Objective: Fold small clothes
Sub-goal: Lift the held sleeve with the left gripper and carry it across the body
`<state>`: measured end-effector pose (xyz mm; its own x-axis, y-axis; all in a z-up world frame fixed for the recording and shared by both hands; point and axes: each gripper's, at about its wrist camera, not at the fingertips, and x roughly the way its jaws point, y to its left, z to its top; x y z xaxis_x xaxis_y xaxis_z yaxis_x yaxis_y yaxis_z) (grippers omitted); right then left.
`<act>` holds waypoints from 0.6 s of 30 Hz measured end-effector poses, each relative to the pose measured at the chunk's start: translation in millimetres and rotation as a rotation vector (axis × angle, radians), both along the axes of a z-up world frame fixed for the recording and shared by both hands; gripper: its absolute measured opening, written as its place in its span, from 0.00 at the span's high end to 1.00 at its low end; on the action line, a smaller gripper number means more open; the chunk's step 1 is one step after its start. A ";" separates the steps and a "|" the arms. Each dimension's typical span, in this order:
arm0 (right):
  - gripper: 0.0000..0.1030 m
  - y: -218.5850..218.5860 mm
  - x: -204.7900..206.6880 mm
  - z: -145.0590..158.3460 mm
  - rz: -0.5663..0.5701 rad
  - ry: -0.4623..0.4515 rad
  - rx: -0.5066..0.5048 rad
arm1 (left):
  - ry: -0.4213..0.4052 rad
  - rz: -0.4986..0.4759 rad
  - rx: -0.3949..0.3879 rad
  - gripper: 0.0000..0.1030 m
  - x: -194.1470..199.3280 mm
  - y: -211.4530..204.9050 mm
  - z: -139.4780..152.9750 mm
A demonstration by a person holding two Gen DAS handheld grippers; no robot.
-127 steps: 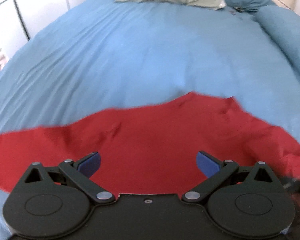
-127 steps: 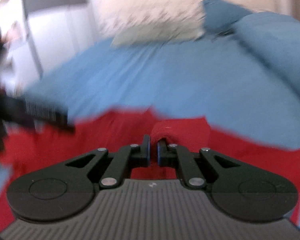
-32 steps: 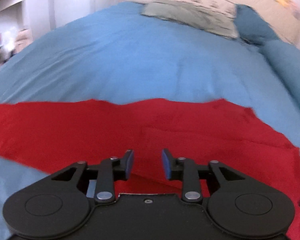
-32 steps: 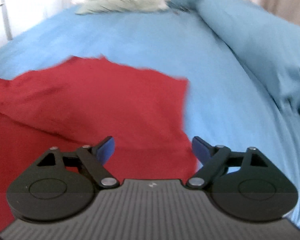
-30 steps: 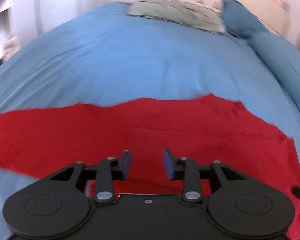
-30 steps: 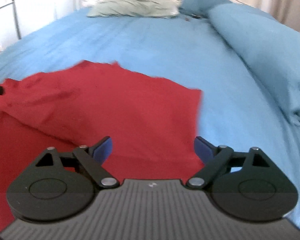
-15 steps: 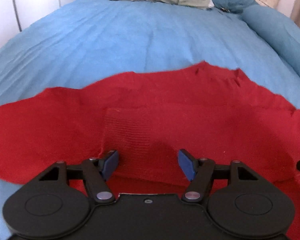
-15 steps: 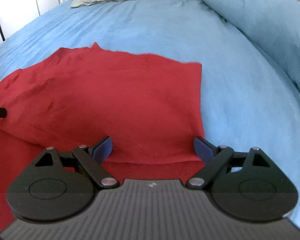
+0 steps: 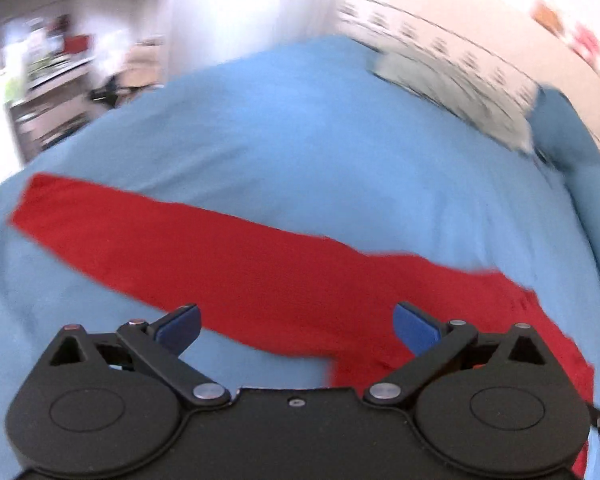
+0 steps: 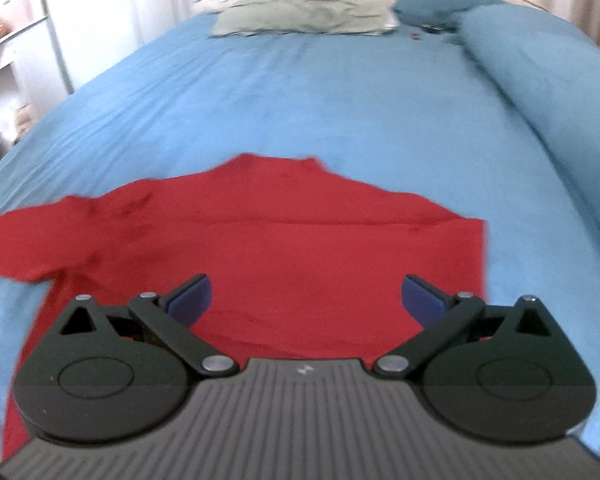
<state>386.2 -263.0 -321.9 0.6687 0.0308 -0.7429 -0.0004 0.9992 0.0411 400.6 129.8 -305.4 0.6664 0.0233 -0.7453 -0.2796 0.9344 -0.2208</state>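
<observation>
While the red garment (image 10: 268, 248) lies flat on the blue bed (image 10: 340, 100), just ahead of and below both tongs, I see nothing pinched in either. My left tongs (image 9: 296, 326) are opening, spread wide, with only a long red sleeve (image 9: 160, 236) running across beneath and beyond them to the left. My right tongs (image 10: 305, 298) stand wide apart above the folded body of the garment. Farther ahead sit a pale pillow (image 10: 308, 16) and a rolled blue duvet (image 10: 548, 80); white shelves (image 9: 48, 76) stand off left.
</observation>
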 end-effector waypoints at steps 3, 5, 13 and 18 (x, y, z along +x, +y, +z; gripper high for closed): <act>0.00 30.3 5.5 1.3 0.051 0.009 0.029 | 0.000 0.108 -0.026 0.00 -4.0 52.2 -7.5; 0.00 46.1 6.9 0.8 0.071 0.003 0.036 | 0.018 0.190 -0.058 0.00 -5.7 90.2 -19.4; 0.00 99.0 33.6 -31.4 0.125 0.058 0.052 | -0.031 0.391 -0.252 0.14 -4.3 198.4 -73.5; 0.00 121.7 45.8 -53.2 0.107 0.089 0.072 | -0.030 0.397 -0.235 0.35 11.7 217.6 -98.4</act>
<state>432.0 -141.3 -375.1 0.5907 0.1540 -0.7920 -0.0998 0.9880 0.1177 412.3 347.4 -403.8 0.6613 0.1136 -0.7414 -0.5959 0.6799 -0.4273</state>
